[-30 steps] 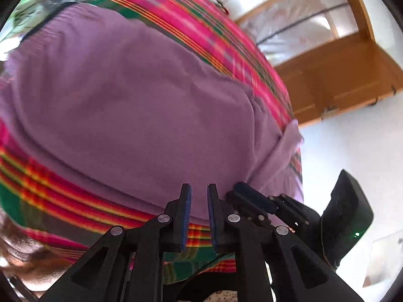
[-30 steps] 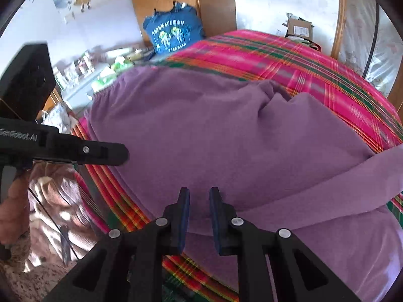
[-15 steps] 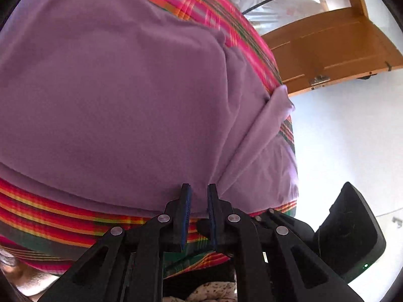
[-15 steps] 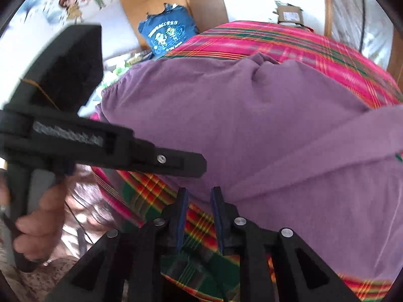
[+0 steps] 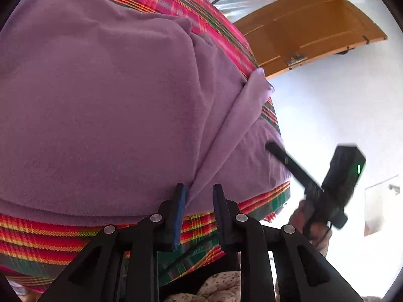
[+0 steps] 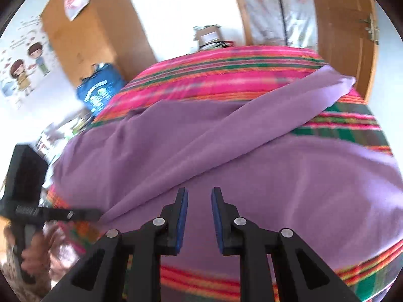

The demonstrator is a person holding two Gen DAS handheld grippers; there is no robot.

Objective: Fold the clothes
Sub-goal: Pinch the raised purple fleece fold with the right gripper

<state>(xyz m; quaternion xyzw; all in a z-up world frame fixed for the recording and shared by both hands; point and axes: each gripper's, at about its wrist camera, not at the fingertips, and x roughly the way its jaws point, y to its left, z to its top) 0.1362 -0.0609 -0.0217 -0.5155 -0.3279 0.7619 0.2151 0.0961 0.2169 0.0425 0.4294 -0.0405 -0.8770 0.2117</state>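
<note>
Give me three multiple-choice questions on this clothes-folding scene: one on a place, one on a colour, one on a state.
1. Where does the purple garment lie?
A. on the plaid bedspread
B. on a bare floor
C. in a basket

2. What colour are the pads on the left tongs?
A. white
B. blue
C. yellow

3. How do the right tongs stand?
A. shut on the garment
B. open, holding nothing
C. shut on a hanger

Answers: A, plaid shows around the garment's edges; B, blue strips line the inner fingers; B, a clear gap shows between the fingers.
</note>
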